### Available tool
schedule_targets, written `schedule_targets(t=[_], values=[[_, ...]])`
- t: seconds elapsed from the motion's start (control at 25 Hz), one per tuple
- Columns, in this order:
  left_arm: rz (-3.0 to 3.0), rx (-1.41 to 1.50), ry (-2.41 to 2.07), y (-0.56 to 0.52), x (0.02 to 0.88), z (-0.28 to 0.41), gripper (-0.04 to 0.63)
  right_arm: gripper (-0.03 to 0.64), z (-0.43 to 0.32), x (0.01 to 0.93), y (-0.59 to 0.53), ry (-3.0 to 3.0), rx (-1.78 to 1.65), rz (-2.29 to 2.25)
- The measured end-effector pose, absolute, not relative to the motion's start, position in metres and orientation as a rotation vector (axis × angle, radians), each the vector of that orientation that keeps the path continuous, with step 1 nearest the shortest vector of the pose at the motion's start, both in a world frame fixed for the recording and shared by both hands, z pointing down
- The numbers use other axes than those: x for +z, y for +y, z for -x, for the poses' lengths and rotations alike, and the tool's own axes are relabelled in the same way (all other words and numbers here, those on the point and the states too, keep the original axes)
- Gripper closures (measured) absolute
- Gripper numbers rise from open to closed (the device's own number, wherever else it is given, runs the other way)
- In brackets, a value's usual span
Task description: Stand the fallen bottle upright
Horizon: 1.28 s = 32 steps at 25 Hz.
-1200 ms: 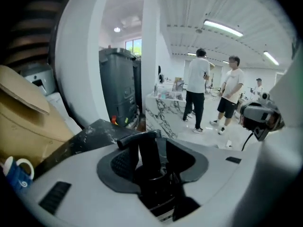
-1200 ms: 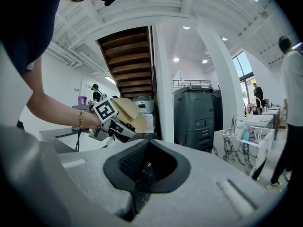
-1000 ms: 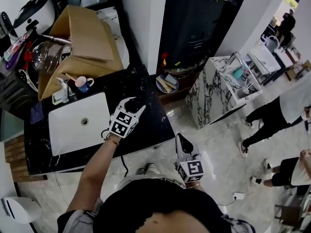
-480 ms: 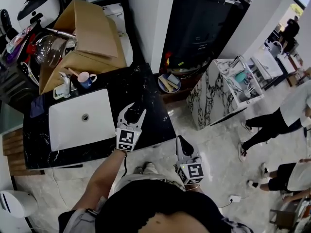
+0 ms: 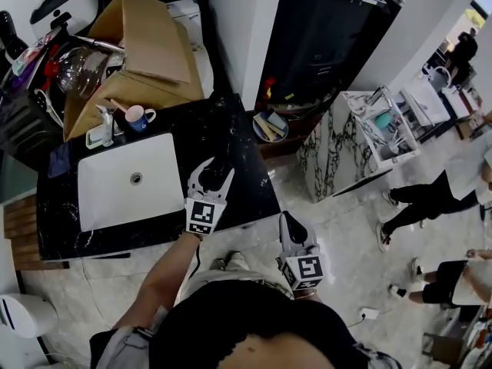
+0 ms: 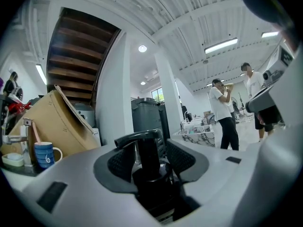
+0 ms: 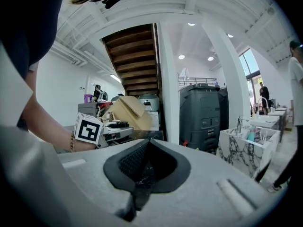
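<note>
A black pump bottle (image 6: 150,174) stands upright between the jaws of my left gripper (image 6: 147,156), its pump head (image 6: 139,138) pointing left. The pads sit against its sides. In the head view the left gripper (image 5: 212,172) is over the black counter (image 5: 250,194), just right of the white sink (image 5: 115,198); the bottle itself is hard to make out there against the dark top. My right gripper (image 5: 290,227) hangs off the counter's front right corner over the floor, and in its own view the right gripper (image 7: 147,161) holds nothing, jaws together.
An open cardboard box (image 5: 146,44) and a blue mug (image 5: 139,118) sit behind the sink, with clutter at the far left. A marble-patterned stand (image 5: 338,141) is on the right, and people (image 5: 438,183) stand beyond it. A dark cabinet (image 5: 323,29) rises behind the counter.
My left gripper has swung from pointing up and to the right to pointing straight away, and has drawn slightly toward the counter's front. The right gripper has stayed put.
</note>
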State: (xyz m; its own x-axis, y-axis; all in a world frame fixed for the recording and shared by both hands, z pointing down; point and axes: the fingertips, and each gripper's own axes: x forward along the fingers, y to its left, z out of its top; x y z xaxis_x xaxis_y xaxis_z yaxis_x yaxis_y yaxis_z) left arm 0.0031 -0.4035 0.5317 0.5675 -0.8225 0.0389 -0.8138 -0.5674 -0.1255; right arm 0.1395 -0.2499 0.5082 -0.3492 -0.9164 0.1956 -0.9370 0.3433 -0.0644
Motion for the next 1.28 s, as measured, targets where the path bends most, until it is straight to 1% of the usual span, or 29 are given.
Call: schedule_targets(t=[0.08,0.24,0.6,1.16,1.28], values=[[2.707,-0.15,1.403,-0.401,0.533,-0.004,0.4,0.612,-0.137,0.508,-0.25,-2.477,0.253,-1.702],[2.724,-0.178,1.41,-0.398,0.537,-0.003,0.341,0.612,-0.134,0.508,-0.25,-2.489,0.25,-1.681],[2.746,-0.217,1.385,-0.383,0.538,0.016,0.31,0.612,-0.127,0.508,-0.249,-2.503,0.25,-1.662],[2.731,-0.095,1.713,-0.299,0.526,0.113,0.308,0.612,-0.108,0.512,-0.256,-2.536,0.261,-1.606],[2.721,-0.046,1.804,-0.282,0.525,0.13,0.352,0.612,-0.103,0.513,-0.259,-2.544,0.266,-1.595]])
